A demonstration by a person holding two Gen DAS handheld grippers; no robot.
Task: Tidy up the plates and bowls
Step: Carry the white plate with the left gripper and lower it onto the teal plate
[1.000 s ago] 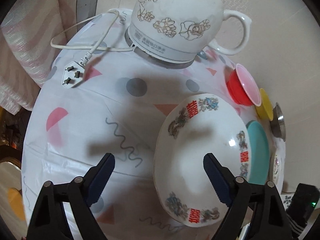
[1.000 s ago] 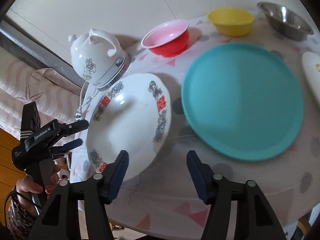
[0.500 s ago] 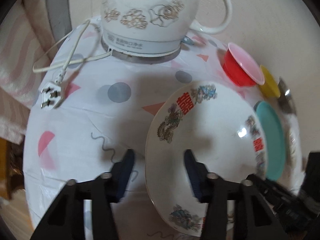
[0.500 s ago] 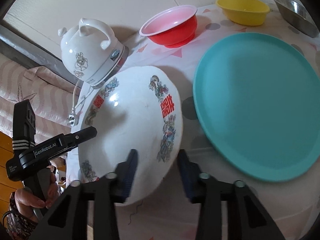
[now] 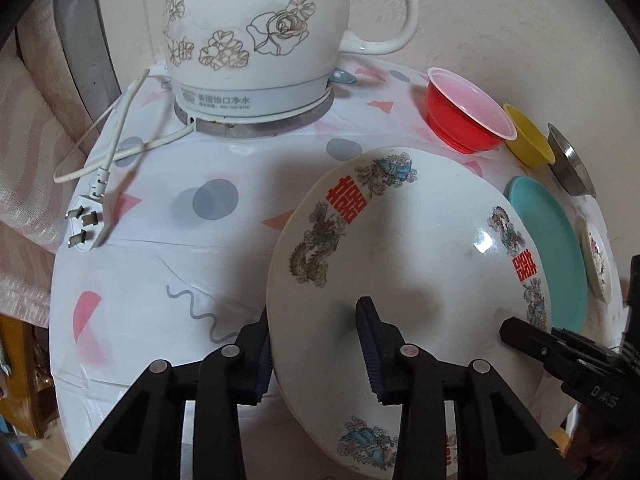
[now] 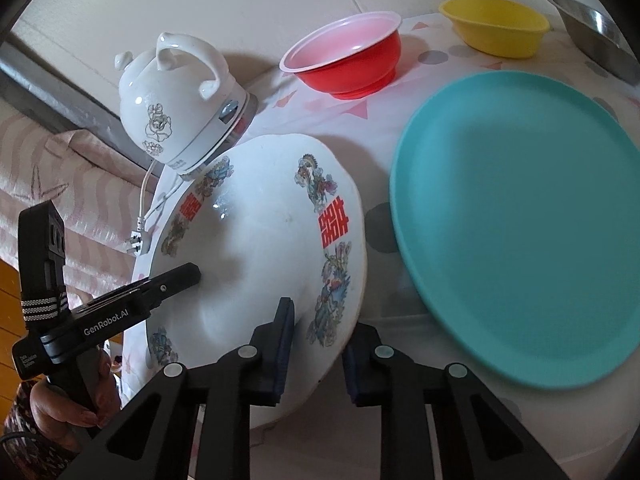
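A large white plate with dragon pictures and red characters (image 5: 408, 248) (image 6: 256, 248) lies on the round table. My left gripper (image 5: 316, 340) is shut on its left rim, one finger under and one on top. My right gripper (image 6: 320, 344) is shut on its right rim the same way. A teal plate (image 6: 520, 232) (image 5: 548, 248) lies just to the right. A red bowl (image 6: 348, 60) (image 5: 464, 120), a yellow bowl (image 6: 496, 28) (image 5: 528, 144) and a steel bowl (image 6: 600, 32) (image 5: 568, 164) stand along the far edge.
A white floral electric kettle (image 5: 264, 40) (image 6: 180, 100) stands at the back left, its cord and plug (image 5: 88, 216) lying on the patterned tablecloth (image 5: 160, 240). A small floral plate (image 5: 596, 260) lies beyond the teal plate. A striped sofa (image 6: 60, 184) is left of the table.
Both grippers moved in from open and apart and closed on opposite rims of the white plate. The left view moved closer to the kettle.
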